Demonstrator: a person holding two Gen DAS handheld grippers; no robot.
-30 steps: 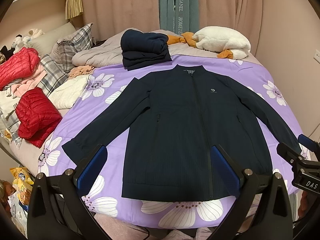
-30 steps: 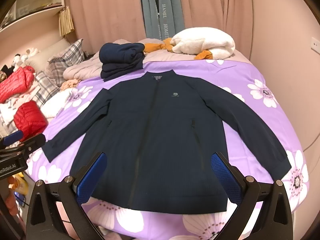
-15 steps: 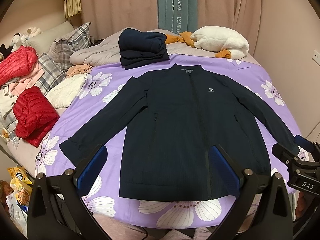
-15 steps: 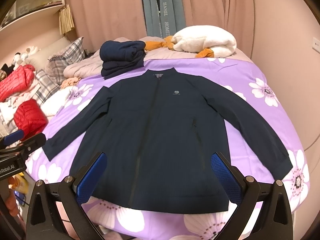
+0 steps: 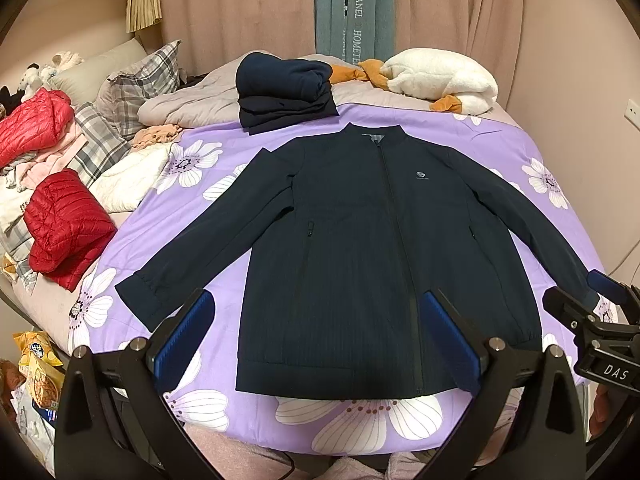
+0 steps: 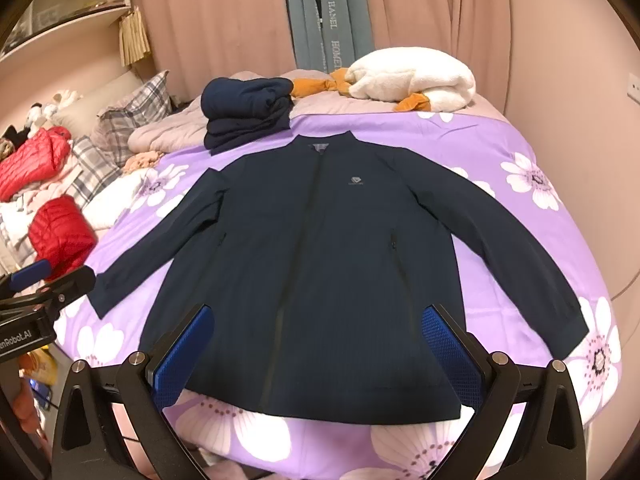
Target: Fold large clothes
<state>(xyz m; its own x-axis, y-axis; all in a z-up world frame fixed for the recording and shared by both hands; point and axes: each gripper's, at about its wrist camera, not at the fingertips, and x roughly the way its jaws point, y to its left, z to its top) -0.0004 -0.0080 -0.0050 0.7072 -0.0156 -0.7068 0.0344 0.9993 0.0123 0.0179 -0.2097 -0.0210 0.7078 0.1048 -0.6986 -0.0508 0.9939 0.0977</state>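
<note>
- Left wrist view: left gripper [image 5: 318, 338] at 6 o'clock, jaws spread wide, holding nothing; blue pads [image 5: 185, 336] hang over the near bed edge, not touching cloth.
- Navy jacket [image 5: 360, 256] lies flat, front up, zipped, at frame centre on the purple floral sheet [image 5: 516, 148]; collar toward 12, hem toward 6. Hem's mid part partly hidden behind the right-hand pad.
- Jacket's sleeve at 3 o'clock: cuff covered by the right gripper [image 5: 596, 304], which is cut off by the frame edge, so its jaw state can't be told here.
- Folded navy stack [image 5: 284, 94] at 12, just beyond the collar; can't tell if touching.
- Red puffer jackets [image 5: 64, 224] at 9, w/ plaid pillows; small items at 10 too blurred to name.
- Right wrist view: right gripper [image 6: 318, 340] at 6, jaws released wide, empty.
- Jacket [image 6: 320, 264] centred, both sleeves angled out; hem corners hidden behind the pads.
- Left gripper [image 6: 48, 284] at 9, mostly cut off, near the sleeve cuff; contact unclear.
- White plush blanket [image 6: 416, 78] at 1, by the curtains [image 6: 224, 16].
</note>
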